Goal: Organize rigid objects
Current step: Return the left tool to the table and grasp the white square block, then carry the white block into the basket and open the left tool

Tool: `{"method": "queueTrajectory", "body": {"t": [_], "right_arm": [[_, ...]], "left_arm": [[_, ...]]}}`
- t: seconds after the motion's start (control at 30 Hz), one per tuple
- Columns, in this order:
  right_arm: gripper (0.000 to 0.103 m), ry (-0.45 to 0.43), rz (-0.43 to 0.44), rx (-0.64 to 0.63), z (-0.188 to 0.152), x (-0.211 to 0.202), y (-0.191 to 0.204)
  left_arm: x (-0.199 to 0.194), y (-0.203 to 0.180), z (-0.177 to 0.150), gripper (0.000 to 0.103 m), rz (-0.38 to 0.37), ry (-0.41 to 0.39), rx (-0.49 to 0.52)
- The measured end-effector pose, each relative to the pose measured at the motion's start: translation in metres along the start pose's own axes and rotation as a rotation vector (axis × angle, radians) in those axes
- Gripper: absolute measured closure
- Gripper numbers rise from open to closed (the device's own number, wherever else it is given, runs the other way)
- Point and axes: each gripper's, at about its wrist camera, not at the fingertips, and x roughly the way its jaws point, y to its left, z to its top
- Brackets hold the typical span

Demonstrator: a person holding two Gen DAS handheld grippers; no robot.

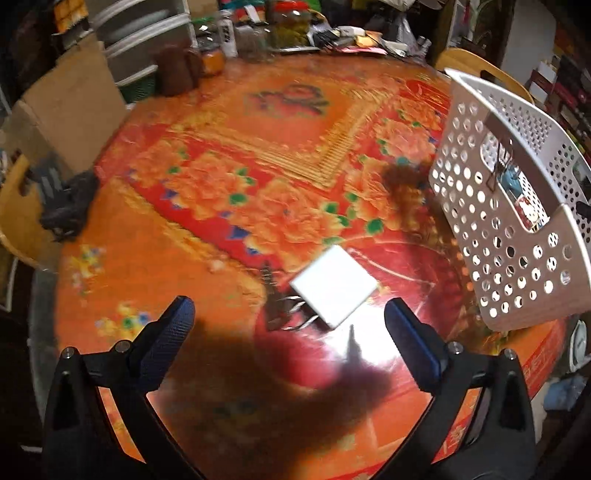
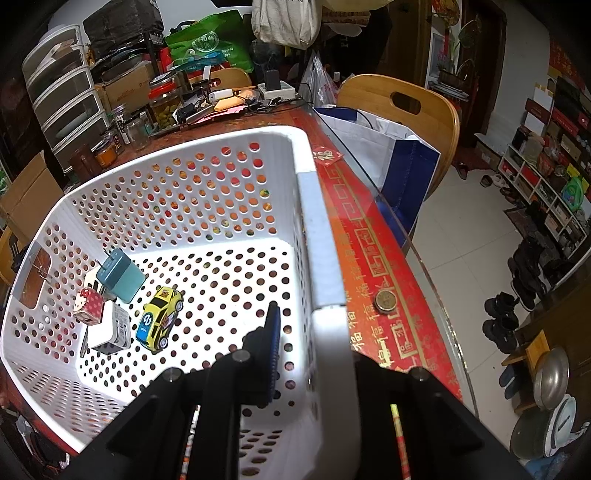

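A white square charger (image 1: 334, 290) with metal prongs lies on the red patterned table, just ahead of my open, empty left gripper (image 1: 288, 325). A white perforated basket (image 1: 517, 236) stands tilted at the right. My right gripper (image 2: 314, 328) is shut on the basket's right wall (image 2: 325, 280), one finger (image 2: 272, 332) inside; the other finger is hidden behind the wall. Inside the basket lie a teal charger (image 2: 122, 275), a Hello Kitty charger (image 2: 88, 306), a white plug block (image 2: 110, 328) and a yellow toy car (image 2: 159, 319).
Jars and clutter (image 1: 258, 33) line the table's far edge. A dark cloth (image 1: 70, 210) lies at the left edge. A coin (image 2: 385, 301) sits on the table's rim beside the basket. A wooden chair (image 2: 399, 107) and a bag stand beyond the table.
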Motion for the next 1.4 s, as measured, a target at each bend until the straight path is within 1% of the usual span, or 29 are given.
{"method": "queueTrajectory", "body": {"t": [0.1, 0.13, 0.2, 0.23, 0.27, 0.33, 0.4, 0.47, 0.5, 0.53, 0.57, 0.77, 1.1, 1.2, 1.27, 1.33, 1.4], "right_arm": [[0.088, 0.0, 0.002, 0.001, 0.0, 0.0, 0.0], [0.088, 0.0, 0.001, 0.001, 0.0, 0.0, 0.0], [0.088, 0.0, 0.001, 0.001, 0.0, 0.0, 0.0], [0.088, 0.0, 0.001, 0.001, 0.0, 0.0, 0.0], [0.088, 0.0, 0.001, 0.0, 0.0, 0.0, 0.0], [0.088, -0.001, 0.002, 0.0, 0.0, 0.0, 0.0], [0.088, -0.001, 0.001, 0.0, 0.0, 0.0, 0.0], [0.088, 0.0, 0.001, -0.001, 0.0, 0.0, 0.0], [0.088, -0.001, 0.001, 0.0, 0.0, 0.0, 0.0], [0.088, -0.001, 0.001, 0.001, 0.0, 0.0, 0.0], [0.088, -0.001, 0.001, 0.001, 0.0, 0.0, 0.0], [0.088, 0.0, 0.001, 0.0, 0.0, 0.0, 0.0], [0.088, 0.0, 0.001, 0.0, 0.0, 0.0, 0.0], [0.088, 0.001, -0.001, -0.002, 0.001, 0.0, 0.0], [0.088, 0.002, -0.001, -0.003, 0.001, 0.001, 0.0], [0.088, 0.002, -0.002, -0.003, 0.001, 0.001, 0.0], [0.088, 0.002, -0.001, -0.003, 0.001, 0.001, 0.0]], "left_arm": [[0.012, -0.013, 0.006, 0.003, -0.013, 0.013, 0.053], [0.018, -0.018, 0.007, 0.005, -0.014, 0.027, 0.081], [0.027, -0.028, 0.016, 0.013, 0.0, 0.05, 0.105], [0.032, -0.029, 0.018, 0.018, 0.003, 0.064, 0.111], [0.035, -0.028, 0.019, 0.021, 0.001, 0.076, 0.114], [0.04, -0.023, 0.021, 0.023, -0.019, 0.091, 0.098], [0.043, -0.018, 0.024, 0.027, -0.046, 0.104, 0.089], [0.043, -0.017, 0.024, 0.04, -0.057, 0.103, 0.089], [0.042, -0.018, 0.024, 0.043, -0.051, 0.1, 0.092], [0.041, -0.019, 0.024, 0.052, -0.047, 0.095, 0.095], [0.042, -0.02, 0.024, 0.053, -0.041, 0.095, 0.097], [0.042, -0.016, 0.029, 0.056, -0.057, 0.086, 0.062], [0.007, -0.014, 0.039, 0.058, -0.025, -0.03, 0.044], [-0.012, -0.012, 0.042, 0.058, -0.01, -0.075, 0.036], [-0.032, -0.012, 0.046, 0.058, 0.006, -0.118, 0.033], [-0.053, -0.012, 0.052, 0.058, 0.032, -0.164, 0.035], [-0.08, -0.014, 0.06, 0.058, 0.074, -0.226, 0.041]]}}
